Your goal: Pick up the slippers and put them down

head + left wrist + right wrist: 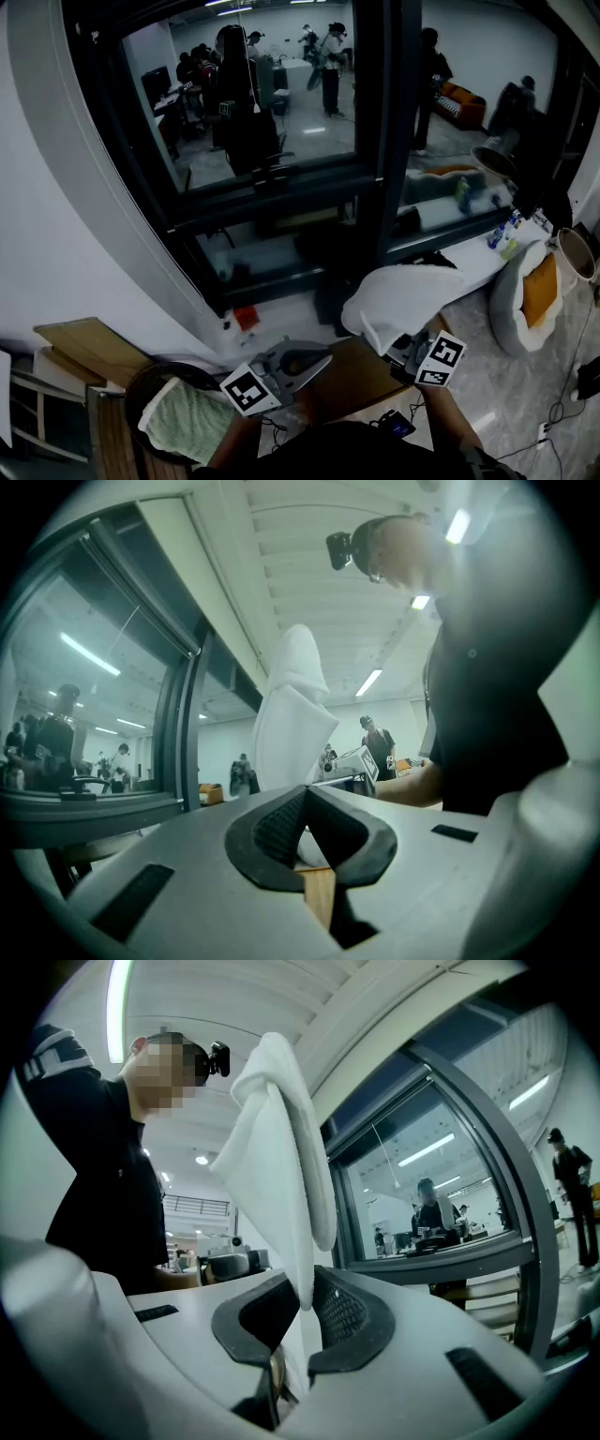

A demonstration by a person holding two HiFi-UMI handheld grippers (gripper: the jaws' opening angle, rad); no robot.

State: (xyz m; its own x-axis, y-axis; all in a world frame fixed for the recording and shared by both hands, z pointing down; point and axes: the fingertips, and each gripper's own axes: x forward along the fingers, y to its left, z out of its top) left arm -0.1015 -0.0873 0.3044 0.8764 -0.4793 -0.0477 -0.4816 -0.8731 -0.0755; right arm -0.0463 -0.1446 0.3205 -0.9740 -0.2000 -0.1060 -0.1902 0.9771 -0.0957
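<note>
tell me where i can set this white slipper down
The brown top between the left hand-held gripper and right hand-held gripper looks bare, close to the held slipper. The marble floor at far right looks mostly open. Lower left is crowded: basket with towel, boards.

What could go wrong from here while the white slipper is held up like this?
1. The right gripper pinches the white slipper only by a thin edge, and most of it sticks out beyond the jaws, so it may slide out.
2. The left gripper is shut and holds nothing, so it probably could not catch a falling slipper.
</note>
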